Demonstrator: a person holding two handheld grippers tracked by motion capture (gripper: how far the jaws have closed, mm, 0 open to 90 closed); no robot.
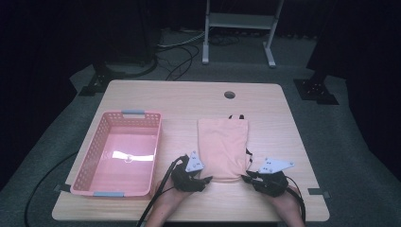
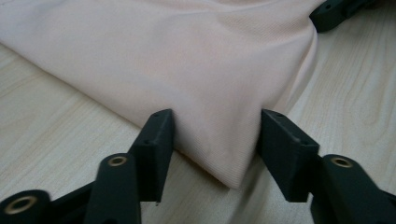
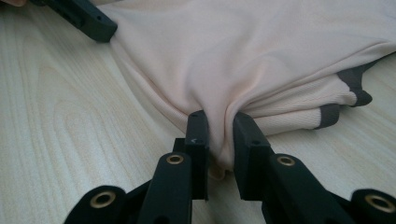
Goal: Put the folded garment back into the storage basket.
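A folded pale pink garment (image 1: 222, 149) with dark trim (image 3: 355, 79) lies flat on the wooden table (image 1: 189, 99), right of centre. My left gripper (image 1: 207, 179) sits at its near left corner. In the left gripper view the jaws (image 2: 217, 135) straddle that corner of the fabric (image 2: 187, 60), still apart, and the cloth lies unpinched between them. My right gripper (image 1: 246, 178) is at the near right corner. In the right gripper view it (image 3: 220, 135) is shut on a bunched fold of the cloth (image 3: 243, 51).
A pink plastic basket (image 1: 90, 161) with grey handles stands at the table's left, nothing inside it. A round cable hole (image 1: 230, 94) sits near the far edge. Cables trail off the near edge. A grey metal stand (image 1: 239, 21) is beyond the table.
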